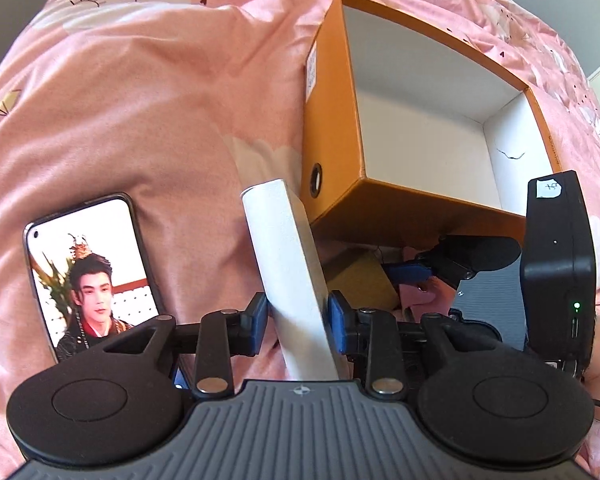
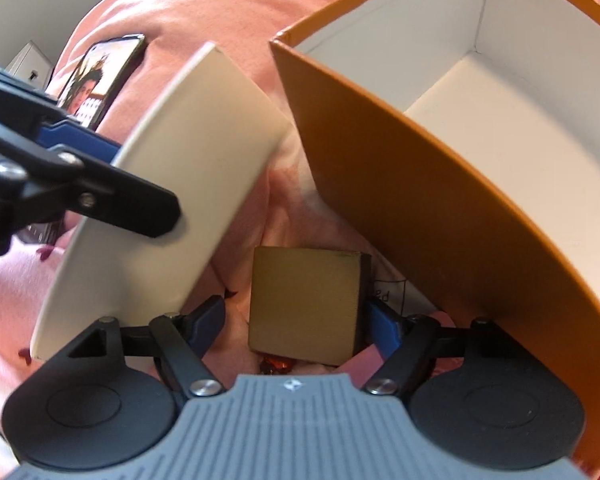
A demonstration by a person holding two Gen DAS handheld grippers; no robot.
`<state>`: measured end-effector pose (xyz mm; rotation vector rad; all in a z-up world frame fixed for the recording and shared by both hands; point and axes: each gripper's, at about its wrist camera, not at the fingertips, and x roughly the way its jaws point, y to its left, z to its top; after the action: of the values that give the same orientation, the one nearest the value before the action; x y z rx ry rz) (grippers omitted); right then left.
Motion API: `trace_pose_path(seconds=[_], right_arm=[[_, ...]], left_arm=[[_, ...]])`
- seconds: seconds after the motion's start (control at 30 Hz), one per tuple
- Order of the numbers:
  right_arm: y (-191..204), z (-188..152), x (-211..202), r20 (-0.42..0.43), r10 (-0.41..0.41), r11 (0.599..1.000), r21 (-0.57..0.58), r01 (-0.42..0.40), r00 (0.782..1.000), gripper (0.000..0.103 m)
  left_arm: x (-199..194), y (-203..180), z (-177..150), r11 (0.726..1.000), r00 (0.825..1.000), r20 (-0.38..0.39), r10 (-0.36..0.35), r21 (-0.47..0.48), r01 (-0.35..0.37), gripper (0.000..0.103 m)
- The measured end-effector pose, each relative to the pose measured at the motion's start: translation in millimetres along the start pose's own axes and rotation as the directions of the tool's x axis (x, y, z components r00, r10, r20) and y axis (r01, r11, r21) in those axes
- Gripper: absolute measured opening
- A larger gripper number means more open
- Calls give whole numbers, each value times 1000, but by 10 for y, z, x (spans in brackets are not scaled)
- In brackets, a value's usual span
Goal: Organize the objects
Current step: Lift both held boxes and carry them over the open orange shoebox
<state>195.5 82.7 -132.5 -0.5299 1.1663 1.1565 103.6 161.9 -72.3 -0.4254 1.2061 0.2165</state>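
My left gripper [image 1: 298, 316] is shut on a flat white box [image 1: 290, 268], held tilted above the pink bedding; it also shows in the right wrist view [image 2: 188, 184] with the left gripper's fingers [image 2: 84, 144] on it. An open orange box [image 1: 431, 120] with a white, empty inside stands just beyond; it fills the right of the right wrist view [image 2: 419, 208]. My right gripper [image 2: 296, 320] is open around a small gold box [image 2: 305, 302] lying on the bedding beside the orange box; the gold box also shows in the left wrist view [image 1: 363, 284].
A phone [image 1: 88, 268] with a lit screen lies face up on the pink bedding [image 1: 160, 100] to the left, also in the right wrist view [image 2: 100, 76]. The right gripper's black body [image 1: 555, 264] is at the right of the left wrist view.
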Motion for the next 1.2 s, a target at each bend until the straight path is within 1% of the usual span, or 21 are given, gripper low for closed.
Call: trace_pose_path(seconds=[0.07,0.13,0.17,0.27,0.33,0.43,0.57,0.6,0.7,0.77,0.83,0.87,0.93,0.97,1.03,1.13,1.17,1.2], right_arm=[[0,5,22,5,-15,1000,14,15,1000,77],[-1,3,36,13,-40,999,25,40,999,72],[-1,6,41,16,-64,997,33,63,998,65],[7,8,25,30,-76,996,51,75,997,65],[26,-2,-26,46,-86,994,68,83,995,64],[111,-26,-223,83,-86,994,77,80,993,64],[261,-77,-641,158,-84,996,49,77,984,63],[312,-169,-800,185,-90,996,42,83,979,63],[327,-233,-1161,251,-117,993,36,111,961,63],[298,-315,-1428,297,-124,992,47,116,947,63],[261,-287,-1642,337,-136,990,67,120,932,63],[207,-250,-1803,360,-146,989,79,126,922,63],[118,-184,-1970,396,-172,984,101,144,902,63],[60,-134,-2072,413,-194,980,117,160,890,63],[-42,-65,-2144,434,-233,971,145,188,870,63],[-251,7,-2275,443,-277,958,193,211,853,63],[-325,33,-2276,443,-289,954,205,218,849,63],[-401,116,-2183,440,-302,949,221,225,845,63]], left_arm=[[-29,-8,-24,1000,1000,11,7,4,-7,36],[-62,-18,-48,1000,1000,27,7,7,-8,36],[-75,-20,-54,1000,999,31,9,6,-9,36],[-135,-41,-78,1000,998,56,12,6,-12,36],[-227,-42,-112,1000,997,83,-8,10,7,35],[-378,-99,-134,999,993,117,-28,31,25,33],[-578,-220,-118,996,985,163,-46,81,33,31],[-628,-251,-101,995,983,175,-52,96,35,31],[-775,-322,-9,989,977,195,-83,134,57,30],[-876,-416,105,984,973,208,-99,169,64,30],[-980,-535,242,974,968,225,-108,218,58,31],[-1014,-593,316,971,967,230,-110,233,55,31],[-1074,-727,482,961,966,233,-111,273,45,30],[-1087,-791,576,957,967,230,-109,289,39,31],[-1067,-933,775,949,971,215,-101,315,29,30],[-920,-1123,1053,942,982,172,-83,336,20,31],[-836,-1182,1135,940,986,152,-70,341,14,31],[-743,-1231,1201,938,990,132,-56,346,6,30]])
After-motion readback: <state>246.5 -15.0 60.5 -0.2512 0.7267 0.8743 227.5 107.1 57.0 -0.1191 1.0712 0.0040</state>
